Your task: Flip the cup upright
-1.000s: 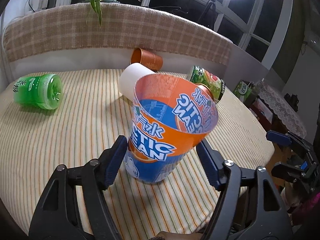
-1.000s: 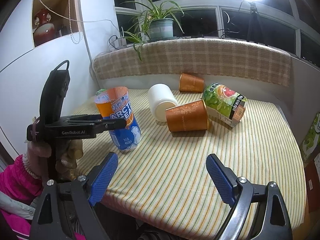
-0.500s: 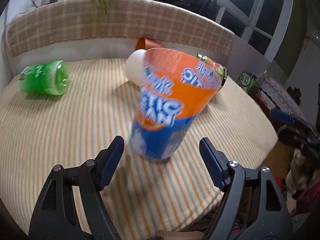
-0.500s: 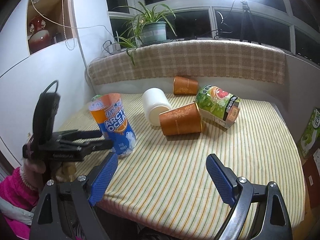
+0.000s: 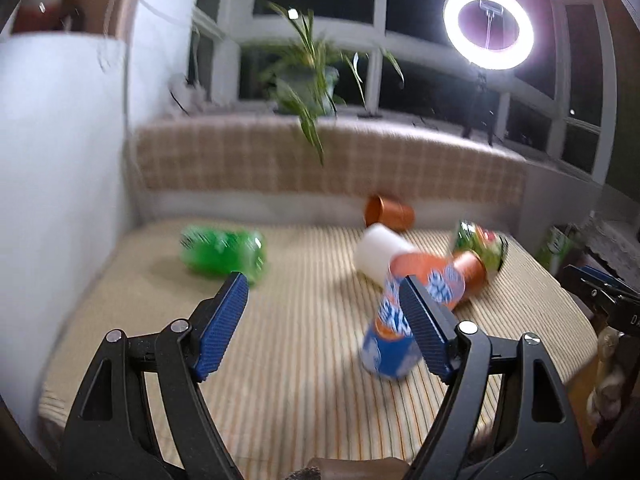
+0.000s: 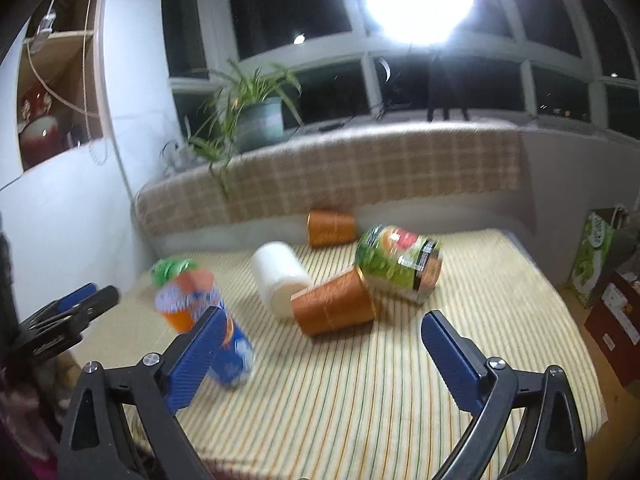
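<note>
Orange-and-blue paper cup [image 5: 404,320] stands mouth-up on the striped surface [image 5: 304,344], right of the left gripper [image 5: 324,324], partly behind its right finger. Both the left gripper and right gripper [image 6: 320,350] gape empty; left is nearer.

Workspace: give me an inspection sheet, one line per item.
Surface: striped cloth over the table.
Job's things: orange-and-blue cup standing mouth up, blurred.
Clutter: white cup, two copper cups, green printed cup and green cup, all on their sides.
Grippers: left gripper and right gripper, jaws apart, nothing held.
Cables: thin cord down the wall shelf.
Surroundings: potted plant, ring light, dark windows.
</note>
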A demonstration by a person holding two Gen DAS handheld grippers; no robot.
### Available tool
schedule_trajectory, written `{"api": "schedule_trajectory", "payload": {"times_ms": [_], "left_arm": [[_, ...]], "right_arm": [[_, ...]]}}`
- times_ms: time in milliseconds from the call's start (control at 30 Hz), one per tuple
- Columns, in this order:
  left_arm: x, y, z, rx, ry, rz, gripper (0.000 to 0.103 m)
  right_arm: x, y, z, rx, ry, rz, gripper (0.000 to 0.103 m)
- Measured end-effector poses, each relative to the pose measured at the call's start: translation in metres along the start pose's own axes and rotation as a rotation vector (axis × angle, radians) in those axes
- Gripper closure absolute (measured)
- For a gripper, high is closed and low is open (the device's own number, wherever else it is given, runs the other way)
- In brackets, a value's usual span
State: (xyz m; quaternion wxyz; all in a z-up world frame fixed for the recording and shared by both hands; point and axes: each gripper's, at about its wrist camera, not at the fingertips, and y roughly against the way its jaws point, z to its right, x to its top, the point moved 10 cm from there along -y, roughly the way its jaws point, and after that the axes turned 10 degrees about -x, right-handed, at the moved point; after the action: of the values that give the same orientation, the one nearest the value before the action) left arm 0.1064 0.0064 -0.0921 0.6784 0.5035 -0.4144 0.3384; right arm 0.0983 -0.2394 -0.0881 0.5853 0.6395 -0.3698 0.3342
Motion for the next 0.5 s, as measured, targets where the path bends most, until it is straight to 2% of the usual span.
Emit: {"api": "schedule_trajectory", "payload": {"times_ms": [67, 133, 233, 500], "left_arm": [[0.009, 0.008, 0.001, 0.009, -0.011, 0.035, 0.011], [0.016, 0.02, 0.004, 0.015, -0.02, 0.069, 0.009], [0.025, 0.03, 0.007, 0.022, -0.026, 0.104, 0.0], [0.028, 0.041, 0.011, 0.037, -0.025, 0.121, 0.0]], "right_arm": [[0.006, 0.004, -0.001, -0.027, -0.002, 0.025, 0.001], [0.011, 0.01, -0.002, -0.063, 0.012, 0.06, 0.0], [0.015, 0.016, -0.003, -0.108, 0.036, 0.099, 0.0], [0.015, 0.02, -0.003, -0.123, 0.029, 0.108, 0.0]]}}
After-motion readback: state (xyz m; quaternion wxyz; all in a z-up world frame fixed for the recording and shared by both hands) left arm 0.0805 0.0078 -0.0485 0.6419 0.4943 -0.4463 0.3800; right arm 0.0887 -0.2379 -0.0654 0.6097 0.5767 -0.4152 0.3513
